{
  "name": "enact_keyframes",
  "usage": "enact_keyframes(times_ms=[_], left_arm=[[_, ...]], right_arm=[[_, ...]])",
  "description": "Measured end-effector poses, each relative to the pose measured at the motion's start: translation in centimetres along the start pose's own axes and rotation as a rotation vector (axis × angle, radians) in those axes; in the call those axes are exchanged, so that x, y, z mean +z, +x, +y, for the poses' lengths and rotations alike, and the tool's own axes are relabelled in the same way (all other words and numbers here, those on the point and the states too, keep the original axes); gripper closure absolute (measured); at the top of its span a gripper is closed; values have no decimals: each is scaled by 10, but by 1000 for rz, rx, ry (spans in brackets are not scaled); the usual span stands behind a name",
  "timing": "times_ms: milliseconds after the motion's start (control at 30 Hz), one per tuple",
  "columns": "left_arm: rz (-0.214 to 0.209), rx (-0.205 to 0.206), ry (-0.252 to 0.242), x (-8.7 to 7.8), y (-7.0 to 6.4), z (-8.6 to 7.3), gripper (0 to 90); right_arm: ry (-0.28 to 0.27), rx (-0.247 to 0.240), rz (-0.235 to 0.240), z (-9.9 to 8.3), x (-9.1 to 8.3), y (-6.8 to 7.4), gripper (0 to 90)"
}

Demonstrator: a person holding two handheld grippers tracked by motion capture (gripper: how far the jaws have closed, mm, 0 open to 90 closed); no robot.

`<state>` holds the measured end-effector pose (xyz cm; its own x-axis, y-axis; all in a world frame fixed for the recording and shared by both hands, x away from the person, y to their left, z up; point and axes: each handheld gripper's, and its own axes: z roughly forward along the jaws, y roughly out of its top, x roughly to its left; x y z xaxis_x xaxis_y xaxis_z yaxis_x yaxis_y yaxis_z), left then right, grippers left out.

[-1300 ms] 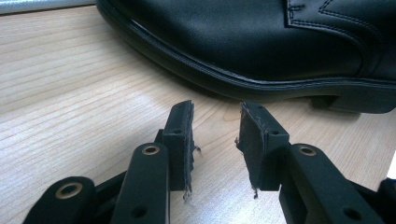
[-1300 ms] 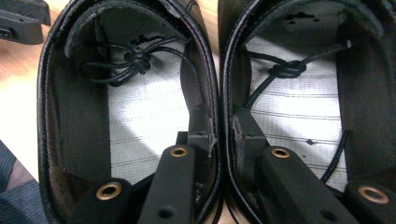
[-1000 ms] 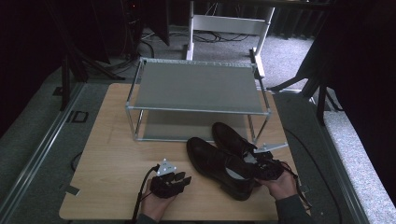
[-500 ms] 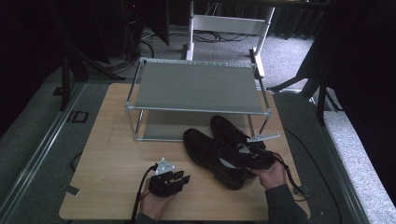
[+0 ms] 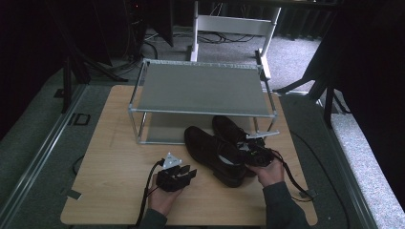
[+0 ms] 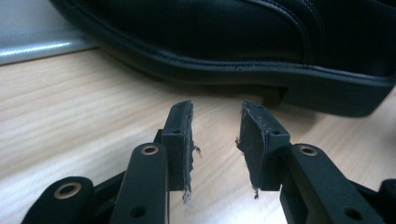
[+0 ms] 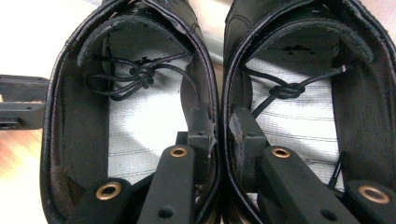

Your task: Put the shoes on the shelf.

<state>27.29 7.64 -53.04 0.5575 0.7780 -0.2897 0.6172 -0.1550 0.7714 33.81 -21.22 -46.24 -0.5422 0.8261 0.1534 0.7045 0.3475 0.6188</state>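
1. Rack (image 5: 200,88): a 2-tier metal frame at the far side of the wooden table (image 5: 114,157). Top shelf bare; the toes of the 2 black shoes lie at the front edge of the lower tier, just under the top shelf.
2. Left shoe (image 5: 212,152) and right shoe (image 5: 234,133) lie side by side, inner walls touching, heels toward the person.
3. Inside each shoe, per right gripper view: a light grey lining and a knotted black lace, left shoe (image 7: 126,93), right shoe (image 7: 299,88).
4. Right gripper (image 5: 255,152) (image 7: 223,126): jaws nearly closed, 1 jaw inside each shoe, pinching the 2 adjoining inner walls together at the heel end. So it has both shoes at once.
5. Left gripper (image 5: 184,174) (image 6: 215,140): resting low on the table just left of the left shoe, jaws parted with a clear gap, nothing between them. Left gripper view shows the shoe's sole and heel (image 6: 233,60) close ahead, not touching the jaws.
6. Vs. 1 s ago: the shoe pair has slid fwd toward the rack, the right gripper and hand moving with it. Toes now reach the lower tier's edge; earlier they lay farther back.
7. Left gripper approx. same spot, same open stance as before.
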Motion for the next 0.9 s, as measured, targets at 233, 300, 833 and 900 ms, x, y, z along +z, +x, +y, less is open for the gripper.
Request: enact_keyframes(times_ms=[233,300,833,900], left_arm=[[-7,31,6,14,-15,13,655],[-1,32,8,17,-18,15,662],[40,-15,28,37,-9,29,740],[45,-15,29,38,-8,30,755]], right_arm=[[-18,8,-19,5,4,5,802],[-21,5,-26,7,5,7,802],[-60,-49,-111,19,19,31,801],[-59,-47,-114,20,21,32,801]])
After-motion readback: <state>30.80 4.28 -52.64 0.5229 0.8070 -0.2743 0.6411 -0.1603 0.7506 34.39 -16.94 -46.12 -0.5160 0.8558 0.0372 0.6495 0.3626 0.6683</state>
